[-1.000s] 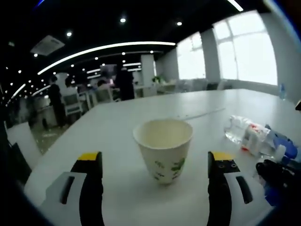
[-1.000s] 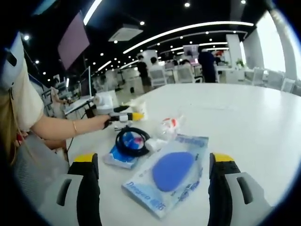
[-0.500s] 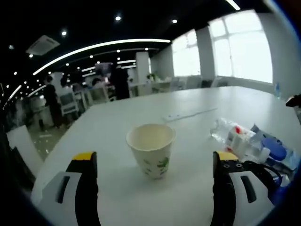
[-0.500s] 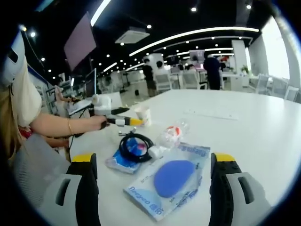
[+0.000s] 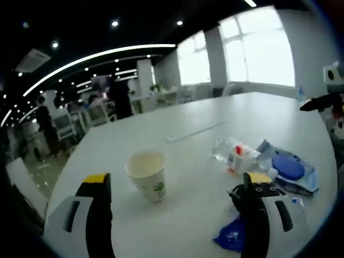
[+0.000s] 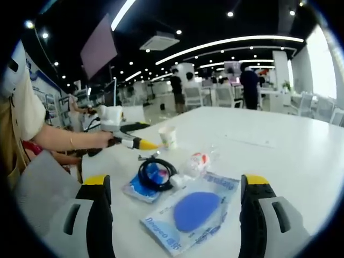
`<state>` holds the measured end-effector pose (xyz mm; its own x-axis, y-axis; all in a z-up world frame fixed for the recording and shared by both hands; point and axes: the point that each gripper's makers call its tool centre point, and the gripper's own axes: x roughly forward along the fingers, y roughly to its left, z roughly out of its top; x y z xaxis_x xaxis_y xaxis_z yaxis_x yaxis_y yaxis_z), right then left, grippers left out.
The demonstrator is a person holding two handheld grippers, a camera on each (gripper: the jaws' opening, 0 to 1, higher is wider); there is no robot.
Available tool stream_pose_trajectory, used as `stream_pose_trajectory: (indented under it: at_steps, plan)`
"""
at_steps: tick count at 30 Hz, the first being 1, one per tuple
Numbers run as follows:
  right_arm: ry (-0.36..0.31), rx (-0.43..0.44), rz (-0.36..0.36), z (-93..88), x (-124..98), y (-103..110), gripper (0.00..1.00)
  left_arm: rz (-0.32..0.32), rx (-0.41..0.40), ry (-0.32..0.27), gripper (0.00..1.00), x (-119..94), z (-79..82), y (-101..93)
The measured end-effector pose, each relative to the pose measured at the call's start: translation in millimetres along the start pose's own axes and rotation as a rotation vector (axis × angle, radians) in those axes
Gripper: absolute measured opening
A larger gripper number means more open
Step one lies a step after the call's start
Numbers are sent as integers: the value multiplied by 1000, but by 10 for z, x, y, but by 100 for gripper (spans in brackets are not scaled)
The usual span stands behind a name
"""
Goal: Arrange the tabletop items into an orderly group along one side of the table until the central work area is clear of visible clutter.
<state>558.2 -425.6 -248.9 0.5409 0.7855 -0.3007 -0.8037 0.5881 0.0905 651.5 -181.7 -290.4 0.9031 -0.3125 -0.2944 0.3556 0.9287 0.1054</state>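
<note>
Paper cup (image 5: 147, 173): upright on the white worktop (image 5: 177, 123), apart from the other items; my guess is it has been set to one side as the start of the tidy group.
Water bottle (image 5: 234, 155): lying on its side, well to the right of the cup; touching the blue-disc packet (image 5: 290, 171), with the black cable coil (image 6: 156, 174) on a blue pouch (image 6: 138, 188) just beside them; this cluster looks like the clutter left to move.
Left hand-held gripper (image 5: 174, 207): jaws wide apart, nothing between them; the cup sits beyond the tips, nearer the left jaw.
Right hand-held gripper (image 6: 174, 207): also spread wide and empty, poised over the packet; I'd say it is lining up for the next pick.
Change: a second ago the cup stood large between the left jaws; now it's smaller and farther off, so that gripper has pulled back and swung toward the bottle; the right view has barely shifted.
</note>
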Motion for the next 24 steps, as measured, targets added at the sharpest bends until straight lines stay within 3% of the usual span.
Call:
stream_pose_trajectory:
  at_steps: [14,24]
  plan:
    - [8,-48,48,64,-16,52,99,-155,63,-23,99,-345,311,-589]
    - [32,-85,93,67,32,54,99,-237,52,-7,99,-598,387,-968]
